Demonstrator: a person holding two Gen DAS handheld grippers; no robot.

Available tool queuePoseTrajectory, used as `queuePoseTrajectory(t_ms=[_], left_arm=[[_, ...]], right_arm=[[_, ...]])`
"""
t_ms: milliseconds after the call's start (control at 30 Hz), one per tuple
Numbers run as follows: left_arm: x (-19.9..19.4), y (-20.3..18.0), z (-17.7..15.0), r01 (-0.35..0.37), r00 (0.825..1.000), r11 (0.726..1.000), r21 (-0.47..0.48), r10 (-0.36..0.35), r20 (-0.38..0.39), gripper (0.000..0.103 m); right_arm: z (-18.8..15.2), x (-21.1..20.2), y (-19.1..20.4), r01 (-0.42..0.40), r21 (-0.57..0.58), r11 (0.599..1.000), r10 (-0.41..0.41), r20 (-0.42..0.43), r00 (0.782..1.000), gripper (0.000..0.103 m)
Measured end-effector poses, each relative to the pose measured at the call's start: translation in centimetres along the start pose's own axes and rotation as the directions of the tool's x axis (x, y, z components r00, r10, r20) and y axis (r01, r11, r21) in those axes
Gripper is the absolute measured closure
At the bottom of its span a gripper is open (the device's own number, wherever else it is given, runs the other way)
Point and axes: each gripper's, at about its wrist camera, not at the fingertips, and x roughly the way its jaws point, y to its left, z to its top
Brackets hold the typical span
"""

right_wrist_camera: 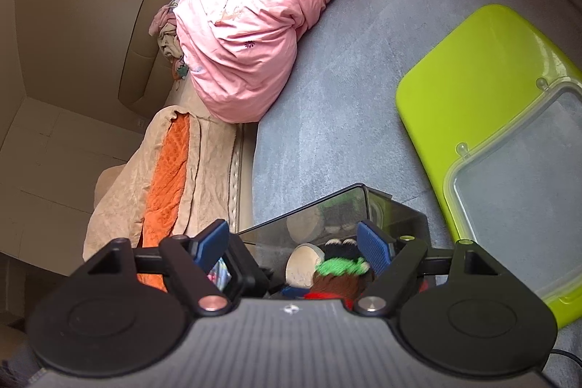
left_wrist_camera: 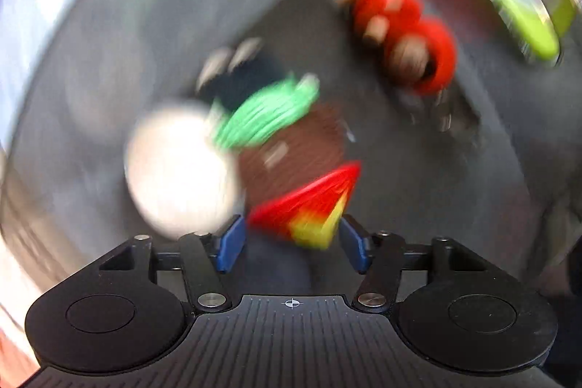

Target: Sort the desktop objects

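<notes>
The left wrist view is motion-blurred. My left gripper (left_wrist_camera: pixel 291 237) is open, its blue pads on either side of a red and yellow cone-shaped piece (left_wrist_camera: pixel 313 206) without clearly pressing it. Beyond lie a white round object (left_wrist_camera: pixel 178 166), a green knitted piece (left_wrist_camera: pixel 265 111), a brown knitted piece (left_wrist_camera: pixel 294 155) and a red toy (left_wrist_camera: pixel 403 31), all inside a dark grey bin (left_wrist_camera: pixel 109 68). My right gripper (right_wrist_camera: pixel 293 242) is open and empty just above the dark bin (right_wrist_camera: pixel 327 206), where the white object (right_wrist_camera: pixel 305 262) and green piece (right_wrist_camera: pixel 340 266) show.
A lime green tray (right_wrist_camera: pixel 469 79) with a clear plastic lid (right_wrist_camera: pixel 520 170) lies right of the bin on a grey-blue bed sheet (right_wrist_camera: pixel 327 79). A pink duvet (right_wrist_camera: pixel 247 35) is bunched at the back. A beige and orange towel (right_wrist_camera: pixel 171 177) hangs at the left edge.
</notes>
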Motion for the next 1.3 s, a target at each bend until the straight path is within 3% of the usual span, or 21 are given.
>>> queuePoseTrajectory(t_ms=[33,100,133,200,267,433,500,533,600,700,767,967,1033,1067,1167,1300], left_arm=[[-0.2,0.6,-0.6,0.074,0.996,0.997,-0.016,-0.075,-0.044,0.025],[-1.8,1.3,-1.1,0.124,0.992,0.992,-0.036,-0.124,-0.005,0.009],[-2.7,1.7,-1.2,0.137,0.99,0.99,-0.044,-0.136,0.026,0.009],[-4.3,2.4,-0.4,0.137,0.984,0.985,-0.106,-0.123,0.132,0.009],[-4.5,2.6,1.3,0.092,0.975,0.978,-0.188,-0.05,0.215,0.009],[-1.7,3.7,6.6,0.06,0.98,0.963,-0.264,-0.007,0.197,0.014],[0.0,3.1,6.8,0.022,0.987,0.968,-0.25,0.018,0.158,0.036],[0.5,2.8,6.6,0.024,0.989,0.972,-0.232,0.011,0.148,0.037],[0.8,2.3,5.6,0.056,0.99,0.981,-0.185,-0.031,0.136,0.05],[0.7,1.2,3.6,0.094,0.992,0.99,-0.109,-0.084,0.095,0.053],[0.3,0.2,2.8,0.045,0.995,0.998,-0.041,-0.041,0.09,0.053],[0.9,-1.8,3.5,-0.045,0.992,0.999,0.002,0.044,0.115,0.053],[-0.2,-2.4,2.6,-0.065,0.989,0.997,0.03,0.061,0.138,0.052],[-1.0,-2.7,2.2,-0.078,0.986,0.996,0.047,0.07,0.153,0.046],[-3.4,-2.9,2.0,-0.086,0.968,0.994,0.07,0.067,0.242,0.013],[-5.4,-0.6,2.2,0.066,0.923,0.998,0.018,-0.067,0.378,0.01]], right_arm=[[0.0,-0.2,-0.1,-0.001,0.003,1.0,0.001,0.003,1.0,0.024],[0.1,-0.3,-0.3,-0.008,0.01,1.0,0.008,0.003,1.0,0.023],[0.1,-0.4,-0.4,-0.011,0.014,1.0,0.011,0.003,1.0,0.023],[0.2,-0.4,-0.5,-0.014,0.019,1.0,0.014,0.001,1.0,0.023],[0.3,-0.2,-0.6,-0.01,0.016,1.0,0.01,-0.006,1.0,0.023],[0.3,0.1,-0.7,0.001,0.014,1.0,-0.001,-0.015,1.0,0.023],[0.2,-0.2,-0.7,-0.005,0.014,1.0,0.006,-0.01,1.0,0.023],[0.2,-0.4,-0.8,-0.011,0.016,1.0,0.011,-0.005,1.0,0.023],[0.2,-0.7,-1.0,-0.016,0.029,0.999,0.016,0.0,1.0,0.023],[0.3,-0.8,-1.3,-0.023,0.042,0.999,0.022,0.004,1.0,0.023],[0.5,-0.6,-1.4,-0.026,0.042,0.999,0.027,-0.001,1.0,0.023],[0.8,0.5,-1.4,-0.011,0.036,0.999,0.012,-0.028,1.0,0.023],[0.8,0.7,-1.5,0.004,0.036,0.999,-0.002,-0.035,0.999,0.023],[0.8,0.7,-1.7,0.01,0.043,0.999,-0.008,-0.036,0.999,0.023],[0.9,0.7,-1.8,0.012,0.051,0.999,-0.01,-0.033,0.999,0.022],[0.9,1.0,-1.4,0.039,0.028,0.999,-0.038,-0.034,0.999,0.022]])
